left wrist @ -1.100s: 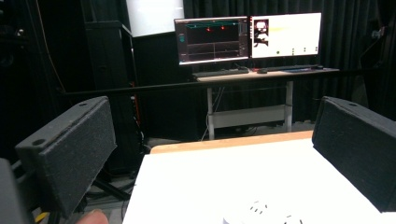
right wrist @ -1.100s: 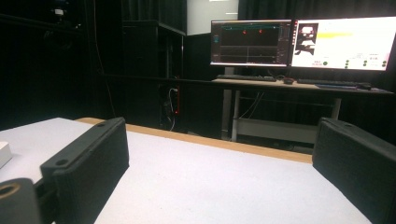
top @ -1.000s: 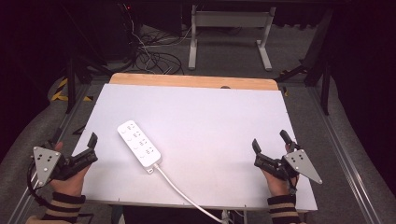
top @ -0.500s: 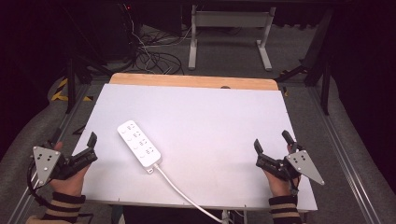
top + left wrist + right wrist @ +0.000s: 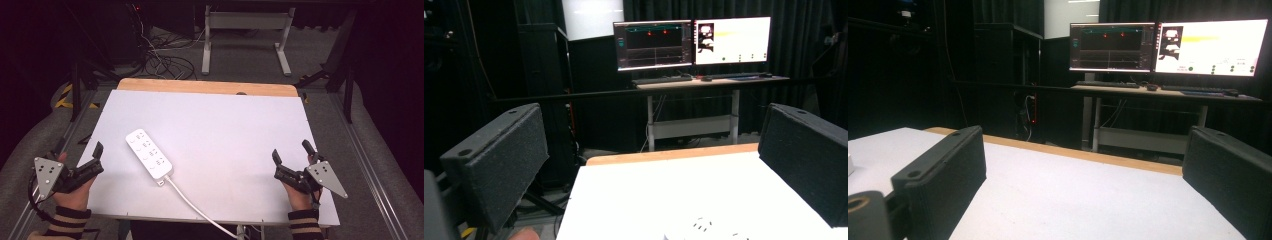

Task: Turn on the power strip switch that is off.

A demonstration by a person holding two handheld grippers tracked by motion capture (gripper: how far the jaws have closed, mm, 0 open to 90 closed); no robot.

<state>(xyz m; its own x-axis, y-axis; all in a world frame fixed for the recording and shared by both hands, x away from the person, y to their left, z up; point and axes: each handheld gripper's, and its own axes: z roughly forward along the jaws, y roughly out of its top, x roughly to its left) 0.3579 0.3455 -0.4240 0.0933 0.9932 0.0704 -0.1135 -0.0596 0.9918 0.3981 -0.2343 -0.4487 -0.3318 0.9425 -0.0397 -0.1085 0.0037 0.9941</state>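
Note:
A white power strip (image 5: 149, 155) lies slantwise on the left half of the white table top (image 5: 225, 130), and its white cable (image 5: 195, 207) runs off the near edge. My left gripper (image 5: 78, 150) is held at the near left corner, open, a short way left of the strip. In the left gripper view the left gripper (image 5: 651, 150) has its jaws wide apart with nothing between them, and the power strip (image 5: 704, 229) peeks in at the bottom. My right gripper (image 5: 291, 152) hovers open at the near right corner. The right gripper (image 5: 1083, 165) is empty above bare table.
A wooden strip (image 5: 205, 87) borders the table's far edge. Beyond it stand a desk frame (image 5: 245, 35) and loose floor cables (image 5: 160, 60). A desk with two lit monitors (image 5: 691, 42) faces me. Metal rails (image 5: 370, 165) run along both sides of the table.

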